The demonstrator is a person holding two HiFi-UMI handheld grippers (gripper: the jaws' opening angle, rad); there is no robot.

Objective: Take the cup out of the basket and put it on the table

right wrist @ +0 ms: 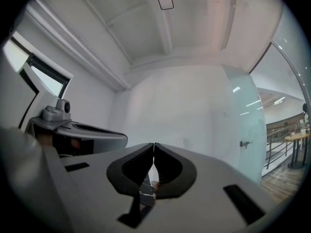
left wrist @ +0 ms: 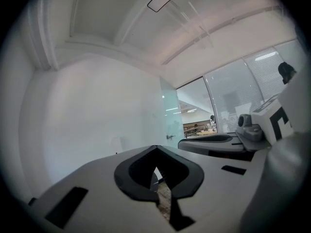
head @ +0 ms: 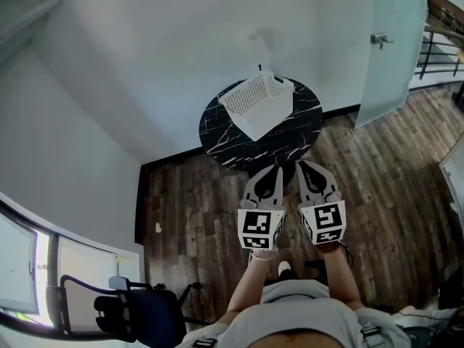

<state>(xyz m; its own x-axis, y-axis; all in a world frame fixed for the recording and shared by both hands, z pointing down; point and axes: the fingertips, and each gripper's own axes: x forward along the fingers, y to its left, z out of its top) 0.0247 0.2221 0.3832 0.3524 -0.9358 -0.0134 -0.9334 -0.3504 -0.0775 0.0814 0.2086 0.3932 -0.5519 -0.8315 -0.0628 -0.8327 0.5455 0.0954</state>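
A white perforated basket (head: 257, 104) stands on a round black marble table (head: 301, 133) against the white wall. No cup shows in any view; the basket's inside is hidden from here. My left gripper (head: 278, 168) and right gripper (head: 299, 164) are held side by side just short of the table's near edge, pointing level at it. Both are shut with nothing between the jaws. In the left gripper view my left gripper (left wrist: 156, 147) has its tips together, and in the right gripper view my right gripper (right wrist: 154, 144) also has its tips touching.
Dark wood floor (head: 196, 216) lies between me and the table. An office chair (head: 130, 310) stands at the lower left. A frosted glass door (head: 391, 42) is right of the table, with a black railing (head: 438, 49) beyond it.
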